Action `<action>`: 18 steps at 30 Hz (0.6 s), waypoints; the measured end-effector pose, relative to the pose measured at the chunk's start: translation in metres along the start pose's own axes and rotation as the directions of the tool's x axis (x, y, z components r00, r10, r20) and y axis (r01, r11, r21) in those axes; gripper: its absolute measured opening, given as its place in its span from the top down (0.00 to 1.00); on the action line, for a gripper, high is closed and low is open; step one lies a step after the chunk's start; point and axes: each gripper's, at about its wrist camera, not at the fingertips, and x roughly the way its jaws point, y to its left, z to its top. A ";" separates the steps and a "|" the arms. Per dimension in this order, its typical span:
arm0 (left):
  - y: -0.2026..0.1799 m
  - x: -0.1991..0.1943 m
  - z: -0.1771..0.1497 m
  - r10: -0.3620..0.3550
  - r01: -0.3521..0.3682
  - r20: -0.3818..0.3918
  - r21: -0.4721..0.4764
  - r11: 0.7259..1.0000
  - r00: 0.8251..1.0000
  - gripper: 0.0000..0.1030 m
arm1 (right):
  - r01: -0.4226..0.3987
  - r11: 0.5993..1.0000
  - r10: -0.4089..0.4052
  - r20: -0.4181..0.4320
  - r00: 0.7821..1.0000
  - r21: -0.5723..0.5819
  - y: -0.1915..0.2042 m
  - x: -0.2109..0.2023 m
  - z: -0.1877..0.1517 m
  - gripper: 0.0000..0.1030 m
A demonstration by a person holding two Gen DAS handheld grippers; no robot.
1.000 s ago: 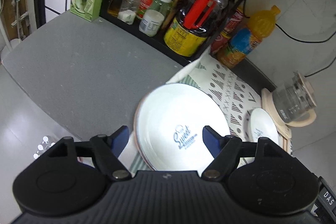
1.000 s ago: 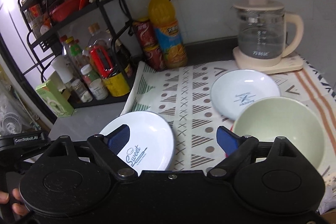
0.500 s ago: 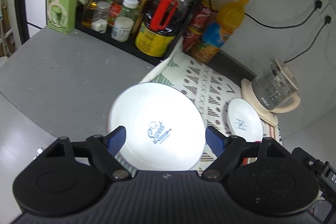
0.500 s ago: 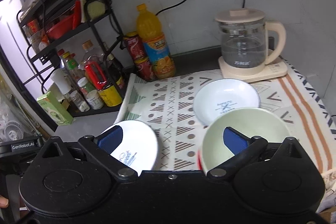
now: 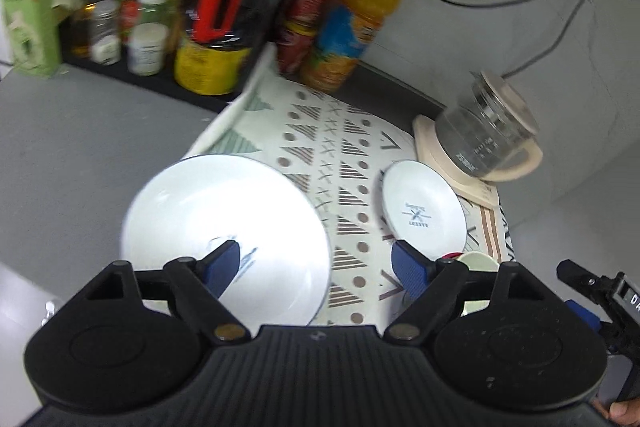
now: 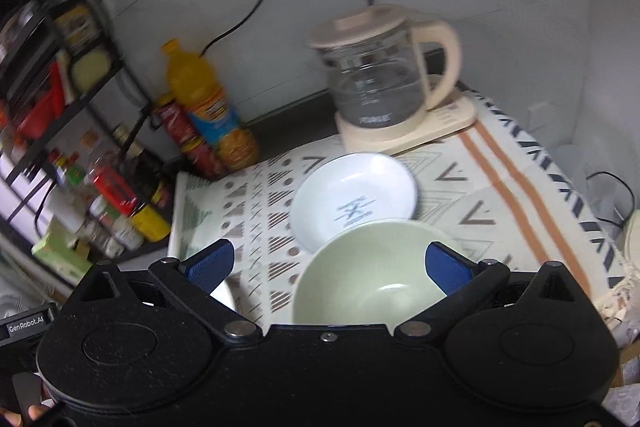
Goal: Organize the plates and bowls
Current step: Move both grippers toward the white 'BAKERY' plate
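Both tongs hang spread apart, gripping nothing. The left gripper (image 5: 316, 263) hovers over the large white plate (image 5: 224, 223) at the near-left edge of the patterned cloth (image 5: 344, 163); the right gripper (image 6: 328, 263) hangs above the green bowl (image 6: 368, 275), near-right, with the small white plate (image 6: 354, 199) just beyond. It's glazed ware: stiff, slick, breakable, so pinch at the rim. Only the right view shows the bowl's hollow; the left view alone shows the big plate whole.

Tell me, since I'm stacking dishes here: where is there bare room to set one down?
Bare patterned cloth lies between the large white plate and small white plate. The grey counter left of the cloth is bare too. It is crowded by the green bowl, kettle and bottle rack.
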 end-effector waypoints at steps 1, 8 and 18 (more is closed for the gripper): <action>-0.005 0.005 0.002 -0.003 0.003 -0.009 0.009 1.000 1.000 0.21 | 0.012 1.000 -0.012 0.005 1.000 0.010 -0.004 0.000 0.002 0.00; -0.035 0.047 0.015 -0.009 0.014 -0.079 0.058 0.998 0.997 0.21 | 0.057 0.996 -0.057 0.005 0.998 0.070 -0.036 0.008 0.015 0.00; -0.072 0.115 0.038 -0.028 0.042 -0.159 0.084 0.996 0.987 0.24 | 0.063 0.990 -0.059 -0.039 0.998 0.123 -0.073 0.043 0.039 0.04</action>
